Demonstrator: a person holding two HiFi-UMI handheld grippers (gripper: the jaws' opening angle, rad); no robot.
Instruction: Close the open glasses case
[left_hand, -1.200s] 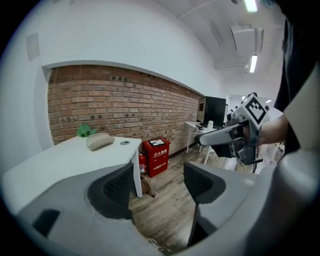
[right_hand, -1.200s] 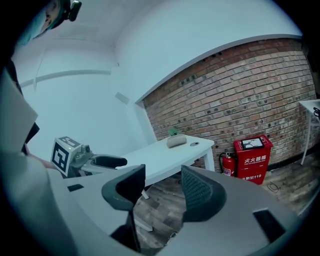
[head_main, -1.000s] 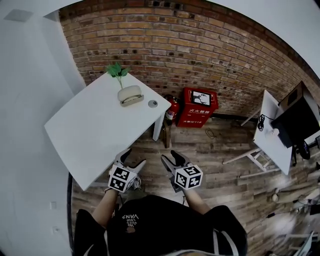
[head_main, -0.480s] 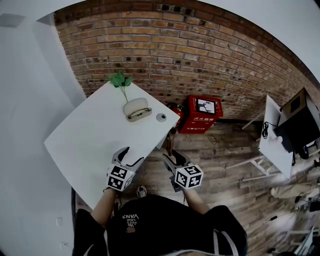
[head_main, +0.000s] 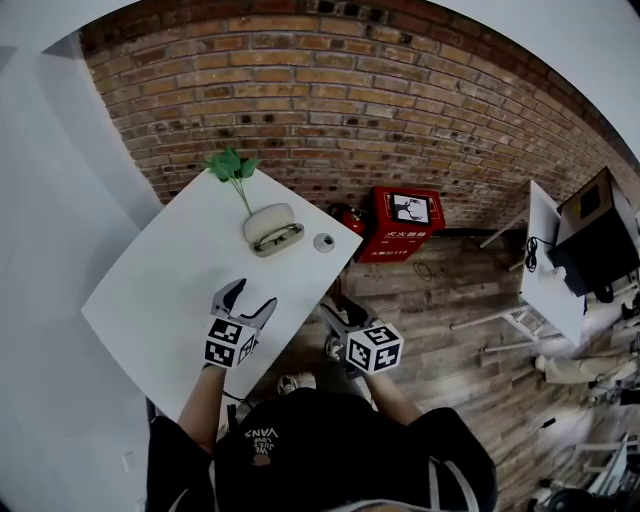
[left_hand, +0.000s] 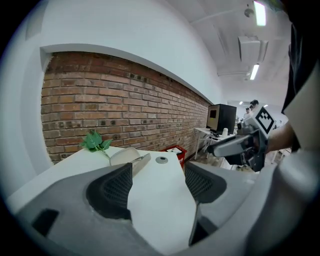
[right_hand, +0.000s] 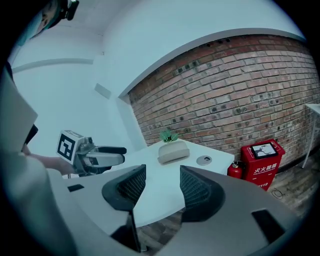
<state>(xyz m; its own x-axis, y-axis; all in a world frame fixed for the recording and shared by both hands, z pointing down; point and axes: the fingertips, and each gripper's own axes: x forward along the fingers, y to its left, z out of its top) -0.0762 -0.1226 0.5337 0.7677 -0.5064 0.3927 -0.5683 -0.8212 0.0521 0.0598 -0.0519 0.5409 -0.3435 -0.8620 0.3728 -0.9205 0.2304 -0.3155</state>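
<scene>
The open, cream-coloured glasses case (head_main: 270, 228) lies at the far end of the white table (head_main: 160, 290), its lid raised. It also shows as the case (left_hand: 127, 157) in the left gripper view and the case (right_hand: 172, 151) in the right gripper view. My left gripper (head_main: 243, 300) hovers over the table's near right part, well short of the case, open and empty. My right gripper (head_main: 335, 315) hangs beside the table's right edge over the floor. Its jaws are closing slightly and hold nothing.
A green plant sprig (head_main: 232, 165) stands just behind the case. A small round grey disc (head_main: 323, 241) lies to the case's right near the table corner. A red fire-equipment box (head_main: 407, 222) and an extinguisher (right_hand: 236, 170) stand by the brick wall. Another desk (head_main: 548, 265) is at the right.
Both grippers have advanced toward the table. The left one now hangs over the tabletop, nearer the case; the right one has come up beside the table's edge.
</scene>
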